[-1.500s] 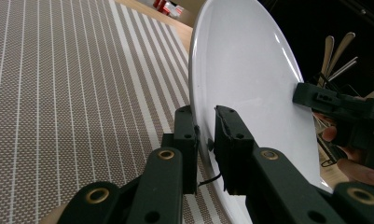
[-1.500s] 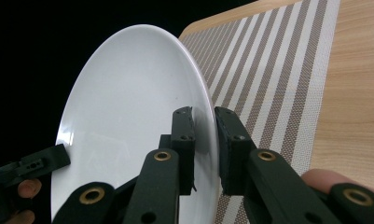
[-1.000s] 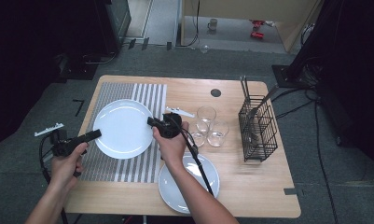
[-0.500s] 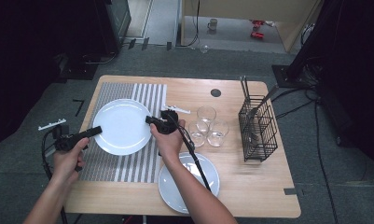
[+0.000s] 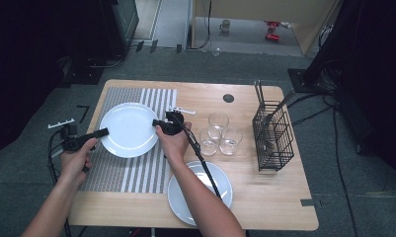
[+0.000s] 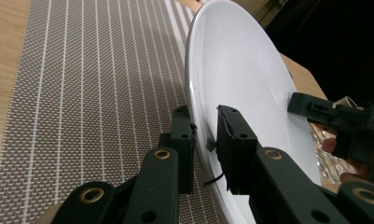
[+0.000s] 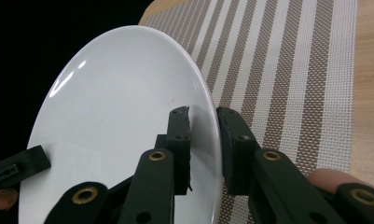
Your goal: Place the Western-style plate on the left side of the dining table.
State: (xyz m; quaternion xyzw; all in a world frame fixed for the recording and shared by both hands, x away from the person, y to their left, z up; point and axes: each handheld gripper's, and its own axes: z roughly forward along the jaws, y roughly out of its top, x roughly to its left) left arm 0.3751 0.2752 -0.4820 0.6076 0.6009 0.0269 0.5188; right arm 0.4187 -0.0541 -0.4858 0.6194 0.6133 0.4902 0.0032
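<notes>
**Observer:** Start with your grippers. What have they got?

**Operator:** My left gripper (image 6: pixel 204 140) is clamped on the near rim of the white plate (image 5: pixel 129 129); in its own view one jaw sits under the rim and the other on top. My right gripper (image 7: pixel 203 135) grips the opposite rim the same way, one jaw on the plate's face and one behind the edge. So both are grasping the one plate, from its two sides.

**Observer:** And where is that plate?

**Operator:** Over the striped placemat (image 5: pixel 136 173), at the left half of the wooden table (image 5: pixel 264 197). I cannot tell from above whether it rests on the mat or is held just off it.

**Observer:** What lies around it?

**Operator:** A second white plate (image 5: pixel 185 197) sits at the table's near edge, partly under my right forearm. Right of my right hand stand three clear glasses (image 5: pixel 218 121), close together. Further right is a black wire basket (image 5: pixel 272 138) with utensils standing in it. A small white object (image 5: pixel 183 110) lies just behind my right gripper, too small to identify.
</notes>
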